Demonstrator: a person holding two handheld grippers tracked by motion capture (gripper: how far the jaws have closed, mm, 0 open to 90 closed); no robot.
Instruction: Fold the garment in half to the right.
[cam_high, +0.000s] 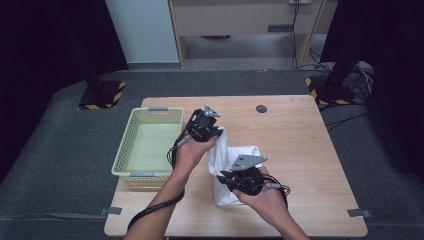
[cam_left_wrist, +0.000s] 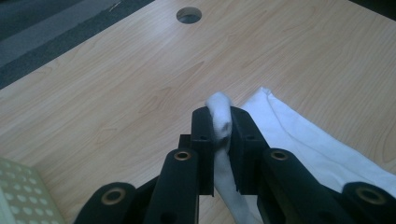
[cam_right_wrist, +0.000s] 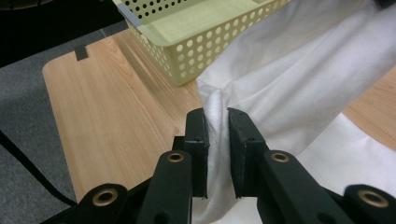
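**White cloth pinched at two points, fold in hand**

High view: a white cloth (cam_high: 235, 170) is seen on the wooden table (cam_high: 300, 145), just right of a pale yellow basket (cam_high: 147, 142). The left gripper (cam_high: 216, 134) is held at the cloth's far edge, the right gripper (cam_high: 224, 176) at its near part. A small round hole (cam_high: 261, 108) is noted toward the table's far side.

Left gripper view: the jaws are closed on a bunched bit of cloth (cam_left_wrist: 219, 121), which is squeezed between the fingers (cam_left_wrist: 203, 135) and pokes out above the tips. The rest is trailed off to the right over the table.

Right gripper view: the jaws are likewise clamped on a gathered fold (cam_right_wrist: 215, 126); the cloth is stretched up and away to the right, with the basket (cam_right_wrist: 196, 42) beyond it.

Judged step: the cloth is being lifted and carried for folding or moving. The next move is judged to need both grips kept firm and the two hands moved together, so that no corner is dropped.
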